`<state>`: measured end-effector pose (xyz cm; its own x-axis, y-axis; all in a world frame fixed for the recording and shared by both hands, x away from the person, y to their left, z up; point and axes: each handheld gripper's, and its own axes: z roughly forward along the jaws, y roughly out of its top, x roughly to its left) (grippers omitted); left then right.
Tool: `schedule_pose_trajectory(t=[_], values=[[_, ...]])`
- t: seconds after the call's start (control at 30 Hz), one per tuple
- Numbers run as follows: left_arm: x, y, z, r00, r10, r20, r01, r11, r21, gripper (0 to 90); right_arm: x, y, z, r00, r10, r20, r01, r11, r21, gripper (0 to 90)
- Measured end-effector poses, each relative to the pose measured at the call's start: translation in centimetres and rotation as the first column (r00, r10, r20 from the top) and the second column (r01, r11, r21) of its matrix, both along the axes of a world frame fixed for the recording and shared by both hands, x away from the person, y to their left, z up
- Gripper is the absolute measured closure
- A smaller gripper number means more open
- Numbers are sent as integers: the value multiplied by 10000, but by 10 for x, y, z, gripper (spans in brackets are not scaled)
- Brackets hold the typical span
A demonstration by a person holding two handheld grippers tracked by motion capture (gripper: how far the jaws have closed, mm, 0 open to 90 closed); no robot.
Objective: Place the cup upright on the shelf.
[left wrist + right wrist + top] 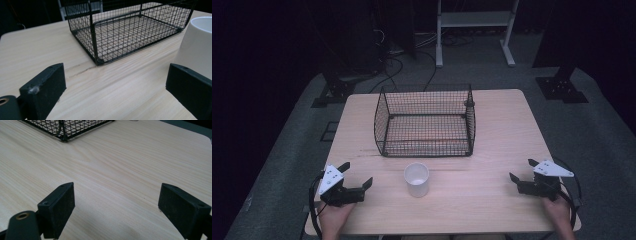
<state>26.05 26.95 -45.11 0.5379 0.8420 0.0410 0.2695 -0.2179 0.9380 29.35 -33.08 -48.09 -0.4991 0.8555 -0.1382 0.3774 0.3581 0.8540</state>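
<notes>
A lab-like recording room: a lone wooden worktop (492, 150) on grey floor matting (287, 165), black stand bases (560, 89) at two o'clock, loose cables (394, 62) and a white frame (474, 20) at twelve, dark surroundings.

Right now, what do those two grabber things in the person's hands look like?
Each one is black, with two chunky, blocky jaws. The left gripper and the right gripper each wear a pale three-cornered plate on top, dotted with small holes. A black cable loops from each. The person's forearms are bare, with no sleeves showing.

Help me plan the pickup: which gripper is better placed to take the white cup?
Left. The left gripper is open, nearer the white cup, which shows beside its fingers; the right gripper faces bare table.
</notes>
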Motion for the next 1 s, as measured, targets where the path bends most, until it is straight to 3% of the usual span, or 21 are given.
schedule_pose_trajectory(t=[0.07,0.6,1.0], values=[[-1,-3,0,10000,-13,90,12,9999,171,16,0,0,0,10000,-15,-5,15,10000,25,131],[-1,-9,3,9982,-592,39,592,9982,30,16,0,0,0,10000,62,-5,-62,10000,-20,131],[-1,-25,8,9903,-1392,30,1392,9902,107,16,1,0,0,9999,138,-100,-138,9999,19,131]])
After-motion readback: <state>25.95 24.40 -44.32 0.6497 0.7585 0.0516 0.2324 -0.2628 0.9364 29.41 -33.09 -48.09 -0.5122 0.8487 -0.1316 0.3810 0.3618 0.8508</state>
